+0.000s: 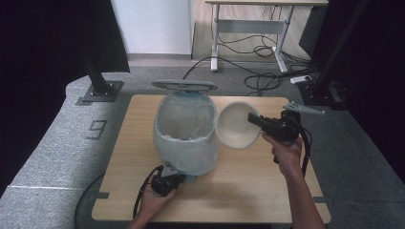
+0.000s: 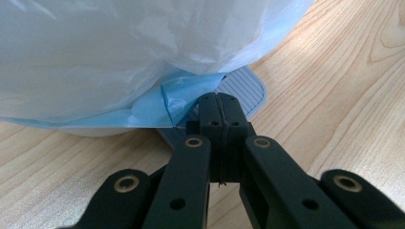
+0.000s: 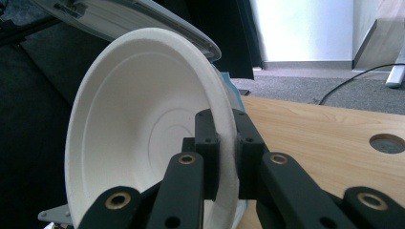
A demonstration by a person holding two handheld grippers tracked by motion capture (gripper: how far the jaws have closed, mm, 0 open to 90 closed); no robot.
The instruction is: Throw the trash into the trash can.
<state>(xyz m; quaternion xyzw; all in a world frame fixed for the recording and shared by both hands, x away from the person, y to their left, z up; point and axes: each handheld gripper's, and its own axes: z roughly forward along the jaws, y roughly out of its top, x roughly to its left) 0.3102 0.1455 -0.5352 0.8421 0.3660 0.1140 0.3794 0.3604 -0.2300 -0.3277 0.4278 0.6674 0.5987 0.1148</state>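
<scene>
A pale blue pedal bin [image 1: 186,138] lined with a clear bag stands mid-table, its lid [image 1: 184,85] raised behind it. My left gripper [image 1: 177,179] is shut and presses its closed tips down on the bin's ribbed foot pedal [image 2: 243,86], seen in the left gripper view right under the bag's bulge [image 2: 119,52]. My right gripper [image 1: 254,119] is shut on the rim of a white paper bowl [image 1: 237,125], which it holds lifted and tilted just right of the bin's open mouth. In the right gripper view the bowl [image 3: 138,138] stands on edge, its rim pinched between the black jaws.
The wooden table [image 1: 267,186] has bare room in front and to the right, with a round cable hole [image 3: 388,142] in its top. Grey carpet surrounds it. Black stand bases [image 1: 100,90] sit behind it, and loose cables [image 1: 258,78] lie on the floor.
</scene>
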